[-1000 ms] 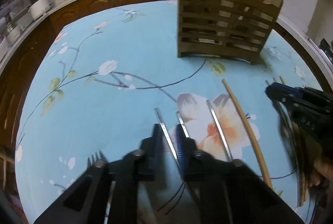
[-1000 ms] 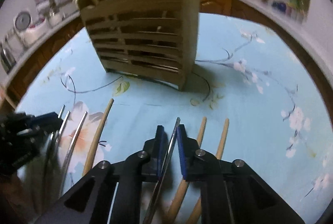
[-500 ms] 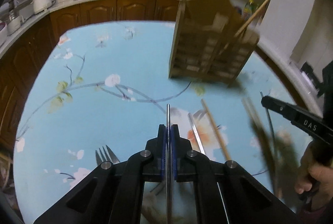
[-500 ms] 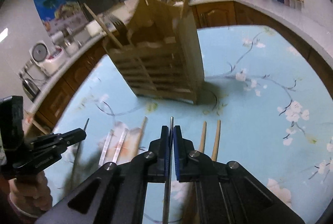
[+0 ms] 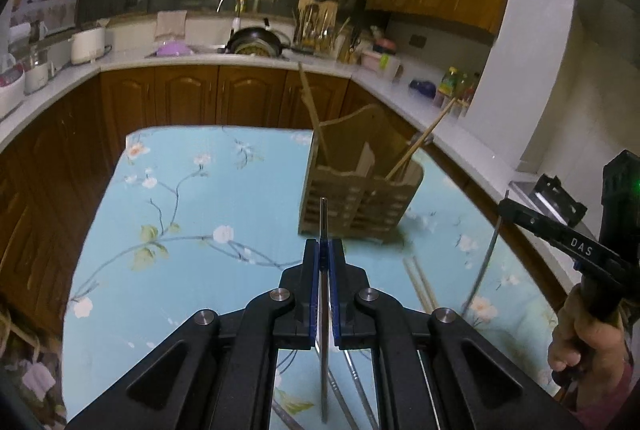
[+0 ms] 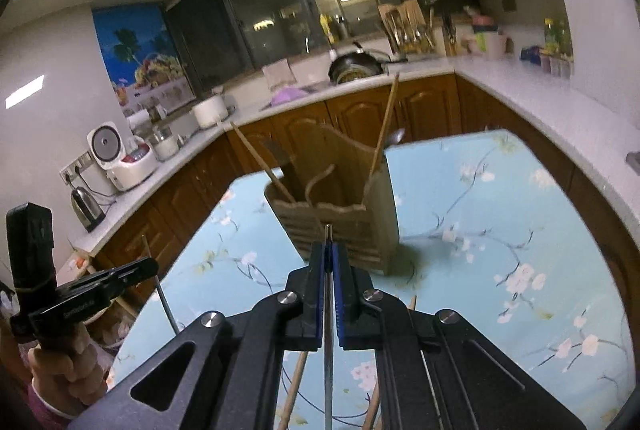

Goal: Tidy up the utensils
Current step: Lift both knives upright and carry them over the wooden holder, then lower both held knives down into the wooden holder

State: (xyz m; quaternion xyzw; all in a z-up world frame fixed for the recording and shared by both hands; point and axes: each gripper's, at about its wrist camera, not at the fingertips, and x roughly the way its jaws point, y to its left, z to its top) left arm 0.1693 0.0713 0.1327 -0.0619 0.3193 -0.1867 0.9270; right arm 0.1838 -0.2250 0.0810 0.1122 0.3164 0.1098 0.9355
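I am holding one metal rod [image 5: 323, 310] pinched in the left hand-held gripper [image 5: 324, 254] and another [image 6: 328, 350] in the right hand-held gripper [image 6: 328, 258], both above the surface [image 5: 180, 214], aiming for the holder [image 5: 356, 198].

Left gripper [image 5: 324, 250] and right gripper [image 6: 328, 254], a second earlier open low over the tabletop [image 5: 192, 230], now each clamped on a thin metal utensil and raised clear of it. Wooden caddy [image 5: 360, 202] now lower and farther off in both views.
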